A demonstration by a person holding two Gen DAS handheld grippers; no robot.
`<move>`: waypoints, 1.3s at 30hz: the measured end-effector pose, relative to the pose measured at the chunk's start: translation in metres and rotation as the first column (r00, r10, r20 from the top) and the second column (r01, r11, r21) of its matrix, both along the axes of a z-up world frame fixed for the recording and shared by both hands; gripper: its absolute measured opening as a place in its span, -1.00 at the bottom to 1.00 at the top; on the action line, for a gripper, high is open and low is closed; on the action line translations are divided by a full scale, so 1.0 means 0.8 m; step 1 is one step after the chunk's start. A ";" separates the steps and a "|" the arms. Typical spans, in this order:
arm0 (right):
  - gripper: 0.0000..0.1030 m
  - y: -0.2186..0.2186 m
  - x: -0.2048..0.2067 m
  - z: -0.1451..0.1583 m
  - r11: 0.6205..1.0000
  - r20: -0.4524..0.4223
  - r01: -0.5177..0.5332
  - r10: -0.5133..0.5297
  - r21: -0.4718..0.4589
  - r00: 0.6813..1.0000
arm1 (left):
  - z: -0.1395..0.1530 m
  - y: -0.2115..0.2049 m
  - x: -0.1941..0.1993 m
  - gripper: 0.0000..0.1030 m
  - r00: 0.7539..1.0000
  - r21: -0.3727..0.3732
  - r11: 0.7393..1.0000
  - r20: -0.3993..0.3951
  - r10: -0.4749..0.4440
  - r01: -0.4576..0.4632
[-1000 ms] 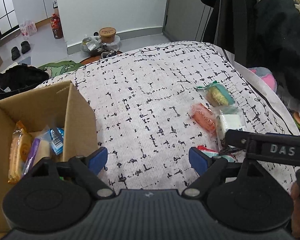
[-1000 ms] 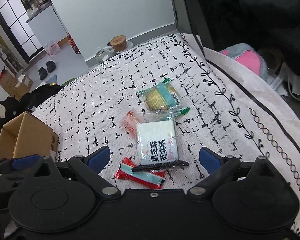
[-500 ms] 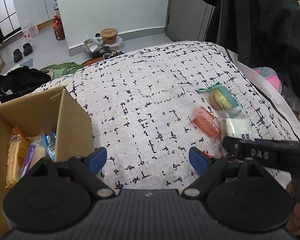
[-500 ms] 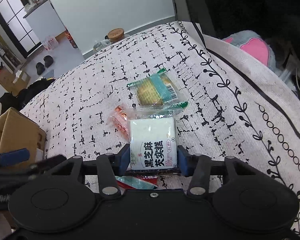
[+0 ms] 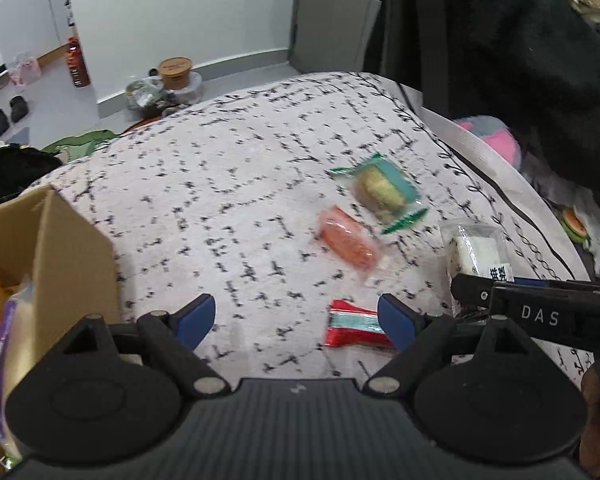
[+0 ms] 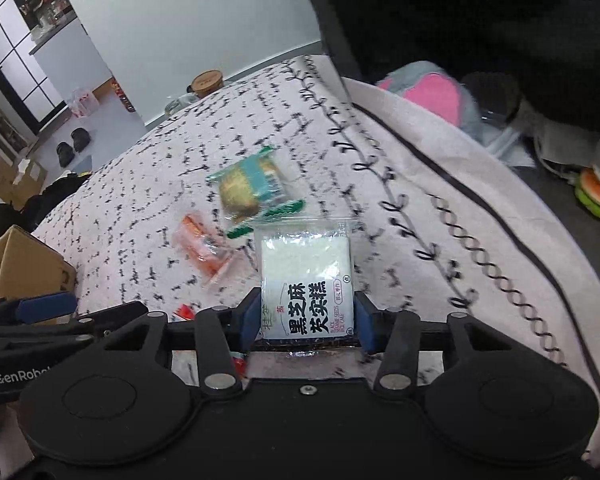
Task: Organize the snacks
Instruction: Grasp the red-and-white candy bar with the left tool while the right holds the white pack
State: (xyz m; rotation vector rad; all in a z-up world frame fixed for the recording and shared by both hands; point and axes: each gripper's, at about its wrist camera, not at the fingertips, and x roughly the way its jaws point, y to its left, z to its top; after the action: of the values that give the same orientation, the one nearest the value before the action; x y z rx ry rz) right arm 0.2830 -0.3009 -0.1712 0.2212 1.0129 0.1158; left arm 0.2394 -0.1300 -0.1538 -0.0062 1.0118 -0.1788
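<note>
Box (image 5: 72, 248) left on cloth (image 5: 240, 184); snack packets (image 5: 348, 236) right.

A white rice-cake packet (image 6: 306, 276) with black Chinese lettering is clamped at its lower sides between blue pads, its clear top edge pointing away. On the patterned cloth three packets are left: a teal-and-green biscuit packet (image 5: 382, 190) farthest out, an orange snack in clear wrap (image 5: 348, 242) just beside it, and a red packet with a teal stripe (image 5: 354, 328) nearest. An open cardboard box (image 5: 66, 248) at the left is seen holding wrapped snacks.
</note>
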 end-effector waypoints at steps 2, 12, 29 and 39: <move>-0.11 -0.007 -0.004 0.000 1.000 -0.002 0.012 -0.012 -0.011 1.000 | -0.001 -0.006 0.000 0.70 1.000 -0.005 1.000 -0.006 -0.016 0.016; -0.09 -0.034 -0.018 -0.006 0.998 -0.024 0.042 -0.043 -0.042 0.999 | -0.015 -0.041 0.002 0.70 0.994 -0.021 0.994 -0.018 -0.105 0.104; -0.08 -0.041 -0.017 -0.015 0.999 -0.048 0.034 -0.035 -0.024 0.998 | -0.052 -0.060 0.005 0.26 0.988 0.029 0.989 -0.054 -0.144 0.145; -0.10 -0.036 -0.025 -0.008 0.999 -0.046 0.042 -0.043 -0.014 0.998 | -0.043 -0.048 -0.005 -0.10 0.990 0.028 0.990 -0.029 -0.139 0.139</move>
State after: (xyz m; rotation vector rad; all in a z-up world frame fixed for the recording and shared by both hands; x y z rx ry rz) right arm 0.2631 -0.3299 -0.1776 0.2348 1.0544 0.0656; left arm 0.2357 -0.1680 -0.1879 0.0896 1.0420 -0.2916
